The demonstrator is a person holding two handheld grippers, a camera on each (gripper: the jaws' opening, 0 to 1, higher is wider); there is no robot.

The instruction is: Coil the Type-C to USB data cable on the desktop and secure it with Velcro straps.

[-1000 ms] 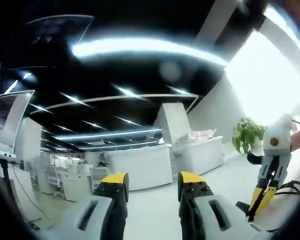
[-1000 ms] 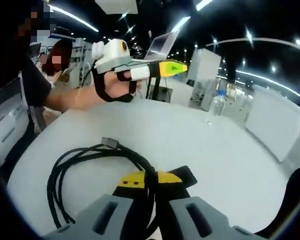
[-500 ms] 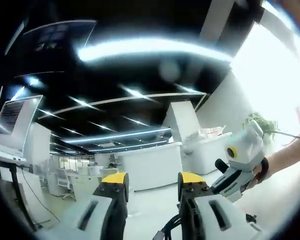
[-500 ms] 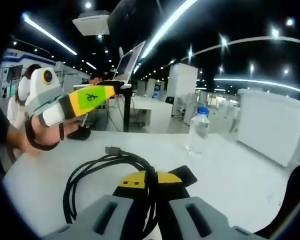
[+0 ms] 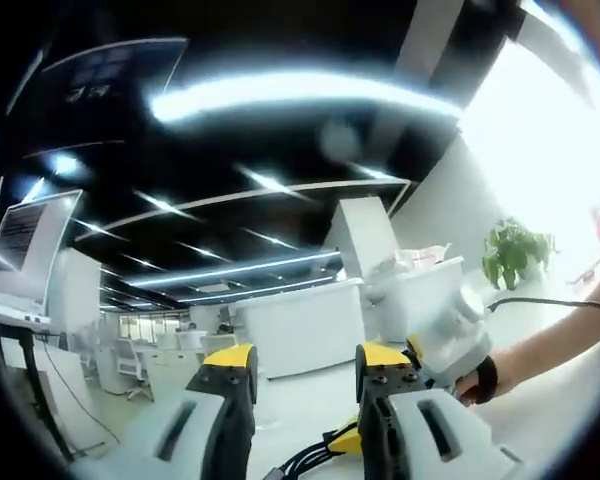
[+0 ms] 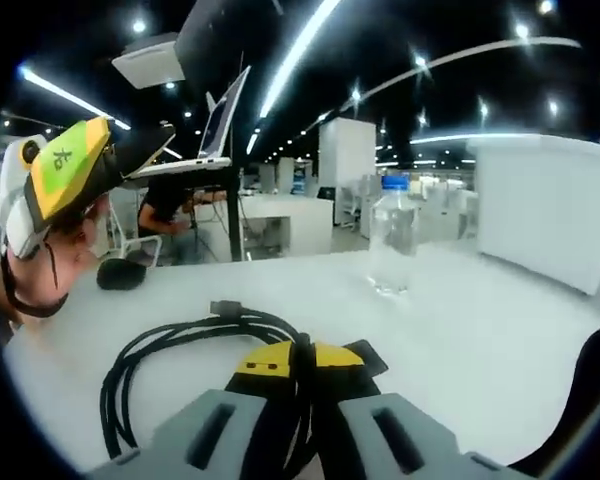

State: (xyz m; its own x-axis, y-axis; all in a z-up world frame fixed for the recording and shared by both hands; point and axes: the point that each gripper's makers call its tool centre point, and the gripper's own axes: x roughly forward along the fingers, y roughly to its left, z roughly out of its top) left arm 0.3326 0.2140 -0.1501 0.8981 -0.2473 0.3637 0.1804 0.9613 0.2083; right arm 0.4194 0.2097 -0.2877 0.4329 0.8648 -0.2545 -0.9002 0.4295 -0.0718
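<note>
Right claw [image 6: 302,362]: clamped on the black coiled cable [image 6: 170,345].
Cable: looped on the white table [image 6: 460,340], near a water bottle [image 6: 392,235].
Left claw [image 5: 305,365]: apart, raised.

A white round table [image 6: 500,340] is carrying a coiled black cable [image 6: 170,345], a clear water bottle [image 6: 392,245] and a dark mouse [image 6: 122,274].

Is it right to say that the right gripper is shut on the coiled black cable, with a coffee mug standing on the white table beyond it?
Not quite. The right gripper is shut on the coiled black cable, but what stands on the white table beyond it is a clear water bottle, not a mug. The right gripper view shows this.
</note>
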